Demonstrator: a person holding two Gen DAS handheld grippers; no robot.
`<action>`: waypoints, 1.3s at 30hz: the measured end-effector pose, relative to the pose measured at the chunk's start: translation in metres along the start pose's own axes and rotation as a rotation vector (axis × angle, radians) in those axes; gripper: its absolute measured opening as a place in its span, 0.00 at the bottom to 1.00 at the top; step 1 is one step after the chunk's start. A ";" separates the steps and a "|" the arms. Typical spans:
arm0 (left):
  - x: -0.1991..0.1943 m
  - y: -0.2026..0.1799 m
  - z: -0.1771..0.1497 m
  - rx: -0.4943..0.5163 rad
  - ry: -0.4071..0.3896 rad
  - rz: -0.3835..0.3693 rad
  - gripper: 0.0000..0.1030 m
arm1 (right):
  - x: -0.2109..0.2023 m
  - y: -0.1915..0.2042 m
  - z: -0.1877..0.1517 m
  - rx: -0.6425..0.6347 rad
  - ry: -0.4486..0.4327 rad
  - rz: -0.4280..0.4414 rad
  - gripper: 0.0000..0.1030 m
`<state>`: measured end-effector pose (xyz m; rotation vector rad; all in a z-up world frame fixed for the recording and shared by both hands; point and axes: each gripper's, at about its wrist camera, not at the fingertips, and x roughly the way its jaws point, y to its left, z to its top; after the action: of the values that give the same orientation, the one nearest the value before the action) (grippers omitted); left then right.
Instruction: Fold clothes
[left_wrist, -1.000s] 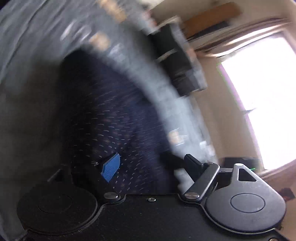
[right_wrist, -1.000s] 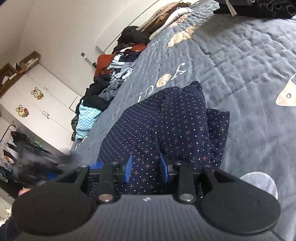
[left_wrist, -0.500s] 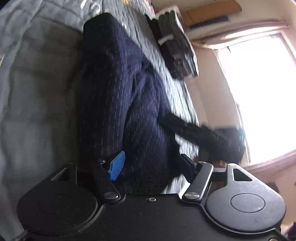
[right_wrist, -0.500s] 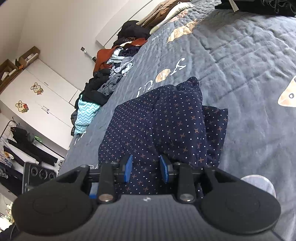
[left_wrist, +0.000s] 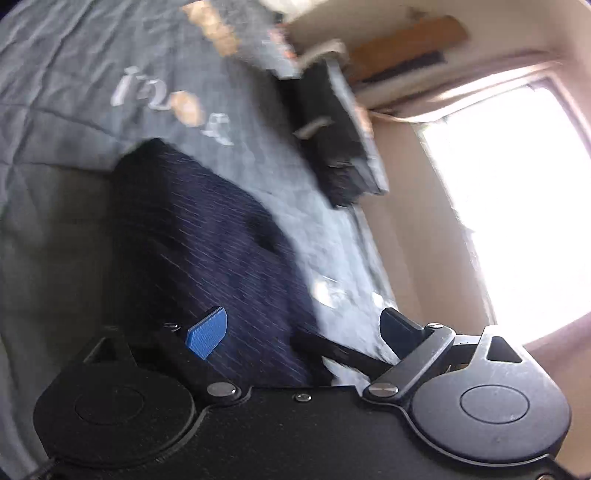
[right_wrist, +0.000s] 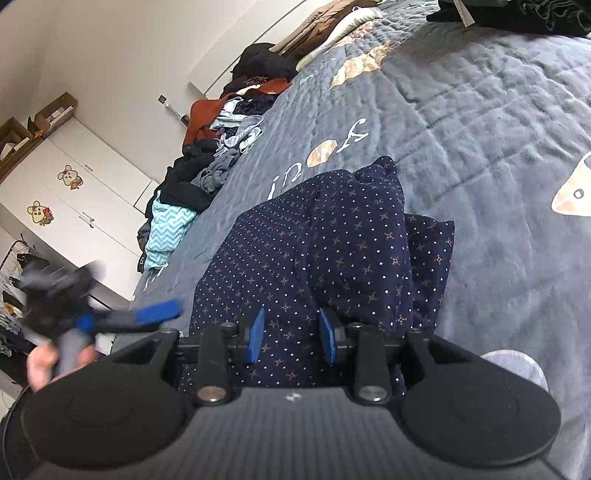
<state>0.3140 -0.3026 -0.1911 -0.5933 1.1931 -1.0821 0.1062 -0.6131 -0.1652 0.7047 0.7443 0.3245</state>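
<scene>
right wrist: clothes heap (right_wrist: 207, 173) beyond navy garment (right_wrist: 314, 240) on quilt (right_wrist: 480, 129)

- bare quilt (right_wrist: 480, 122) right of + beyond navy garment (right_wrist: 314, 240): free to pass.
- clothes pile (right_wrist: 207, 166) lines quilt's left edge, blocks that side.
- black folded stack (left_wrist: 332, 147) at far edge nr window, in the way.

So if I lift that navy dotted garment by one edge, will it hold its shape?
Probably not. The navy dotted garment already lies bunched in soft folds on the quilt, so it would likely droop and unfold. It looks thin, so probably light, and may drag rather than slide cleanly.
</scene>
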 end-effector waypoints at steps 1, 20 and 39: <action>0.007 0.010 0.005 -0.024 0.012 0.015 0.86 | 0.000 0.000 0.000 0.000 0.000 0.001 0.31; 0.028 0.076 0.071 -0.173 -0.233 0.026 0.75 | 0.002 0.001 -0.004 -0.018 0.008 -0.003 0.31; -0.025 -0.065 -0.092 0.226 -0.215 0.148 0.93 | -0.016 0.006 0.059 -0.067 -0.121 0.002 0.48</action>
<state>0.2055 -0.2918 -0.1539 -0.4271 0.8992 -0.9842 0.1367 -0.6447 -0.1221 0.6563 0.6147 0.3047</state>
